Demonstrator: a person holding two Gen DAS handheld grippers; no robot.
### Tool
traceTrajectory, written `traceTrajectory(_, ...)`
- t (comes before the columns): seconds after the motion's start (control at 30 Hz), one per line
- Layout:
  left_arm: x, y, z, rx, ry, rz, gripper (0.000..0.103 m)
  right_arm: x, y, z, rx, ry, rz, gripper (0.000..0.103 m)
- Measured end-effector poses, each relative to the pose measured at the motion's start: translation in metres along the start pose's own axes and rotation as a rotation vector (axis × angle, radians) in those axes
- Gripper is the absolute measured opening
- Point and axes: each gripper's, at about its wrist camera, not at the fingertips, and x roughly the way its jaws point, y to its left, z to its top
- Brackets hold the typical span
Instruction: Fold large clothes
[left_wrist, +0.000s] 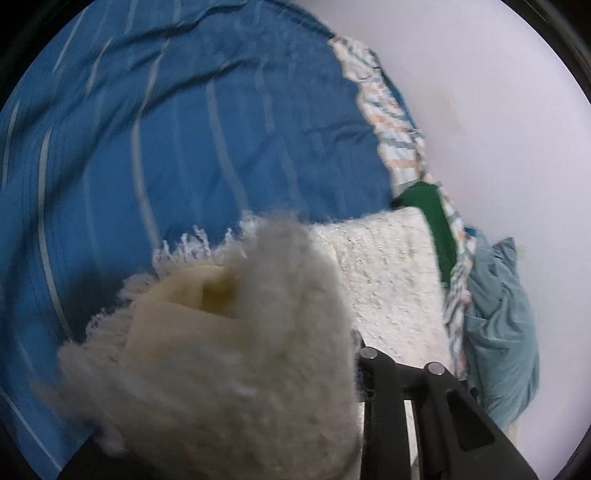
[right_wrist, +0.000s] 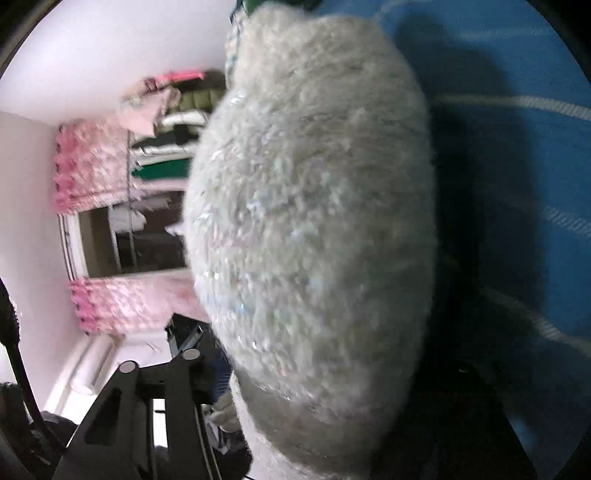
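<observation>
A fuzzy cream shawl (left_wrist: 229, 350) is bunched over the left gripper (left_wrist: 332, 369), filling the view from 6 to 9 o'clock; its fingertips are buried in the cloth, so whether they pinch it I cannot tell. Its flat part (left_wrist: 388, 273) lies at 3 o'clock on the blue sheet (left_wrist: 184, 129). In the right view the shawl (right_wrist: 314, 221) drapes across the right gripper (right_wrist: 236, 387) too, tips hidden, state unclear. This looks like mid-fold, an edge carried over. Next the fringe (left_wrist: 184, 247) needs laying even with the flat part, then smoothing
</observation>
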Motion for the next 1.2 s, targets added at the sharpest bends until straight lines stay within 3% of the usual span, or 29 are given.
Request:
traceTrajectory(0.2, -0.026, -0.058, 0.057, 0.085, 0.033, -0.091, 0.022, -0.016, 0.071, 0.011, -0.005, -0.106, 0.054, 0.053)
traceTrajectory(0.33, -0.019, -0.113, 0.102, 0.139, 0.071, -0.152, 0.022, -0.042, 0.119, 0.036, -0.03, -0.184, 0.05, 0.053)
traceTrajectory(0.47, 0.013, -0.174, 0.146, 0.207, 0.117, -0.227, 0.022, -0.09, 0.162, 0.096, -0.074, -0.27, 0.036, 0.053)
traceTrajectory(0.6, 0.072, -0.234, 0.18, 0.252, 0.125, -0.277, 0.022, -0.133, 0.181, 0.172, -0.104, -0.329, 0.023, 0.053)
traceTrajectory(0.8, 0.196, -0.288, 0.203, 0.24, 0.14, -0.325, 0.022, -0.198, 0.149, 0.307, -0.08, -0.376, -0.021, 0.053)
traceTrajectory(0.9, 0.261, -0.297, 0.2, 0.248, 0.167, -0.317, 0.022, -0.223, 0.105, 0.367, -0.038, -0.357, -0.043, 0.053)
traceTrajectory(1.07, 0.339, -0.276, 0.185, 0.253, 0.231, -0.267, 0.023, -0.217, 0.051, 0.413, 0.018, -0.305, -0.076, 0.053)
traceTrajectory(1.2, 0.346, -0.268, 0.177, 0.303, 0.236, -0.282, 0.026, -0.208, 0.043, 0.414, 0.003, -0.279, -0.054, 0.053)
